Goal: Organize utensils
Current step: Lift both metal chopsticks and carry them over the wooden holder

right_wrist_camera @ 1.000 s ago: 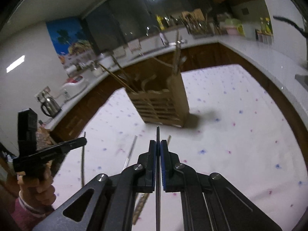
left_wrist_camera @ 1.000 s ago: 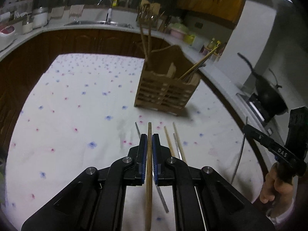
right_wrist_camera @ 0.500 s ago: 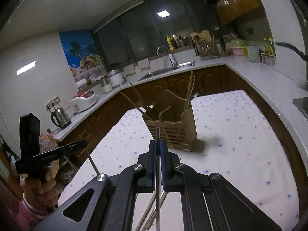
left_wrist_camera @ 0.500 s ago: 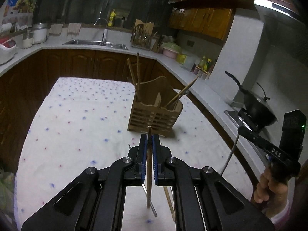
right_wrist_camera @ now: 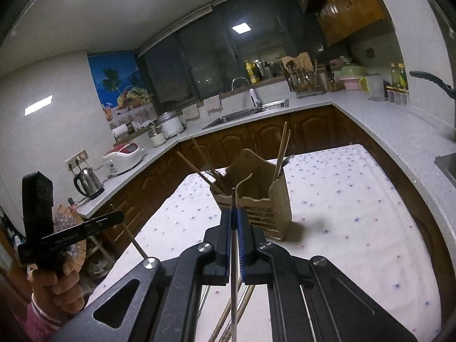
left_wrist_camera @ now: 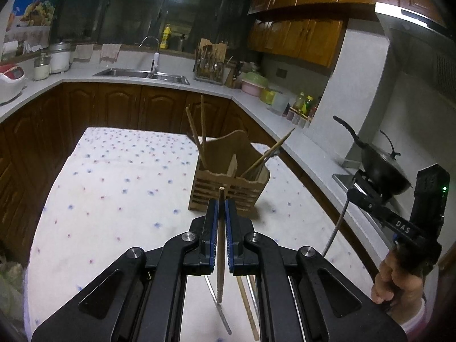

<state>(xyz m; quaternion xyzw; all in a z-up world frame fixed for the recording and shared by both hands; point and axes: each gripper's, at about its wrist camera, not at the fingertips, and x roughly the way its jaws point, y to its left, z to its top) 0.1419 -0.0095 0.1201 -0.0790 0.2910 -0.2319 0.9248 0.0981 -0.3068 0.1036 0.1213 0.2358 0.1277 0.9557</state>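
- The wooden holder (left_wrist_camera: 229, 182) stands on the dotted tablecloth (left_wrist_camera: 119, 188), with some sticks already in it.
- The left gripper (left_wrist_camera: 221, 208) is squeezed tight on a wooden chopstick (left_wrist_camera: 220, 256), up off the cloth.
- The right gripper (right_wrist_camera: 234, 219) pinches a thin metal chopstick (right_wrist_camera: 233, 270), also in the air.
- More chopsticks (left_wrist_camera: 246, 299) lie on the cloth below.

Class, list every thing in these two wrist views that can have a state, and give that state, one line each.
Left claw: shut on a wooden chopstick, lifted off the cloth.
Right claw: shut on a metal chopstick, lifted.
Wooden holder: upright, chopsticks leaning inside.
Loose chopsticks: lying on the cloth.
Tablecloth: spread flat.
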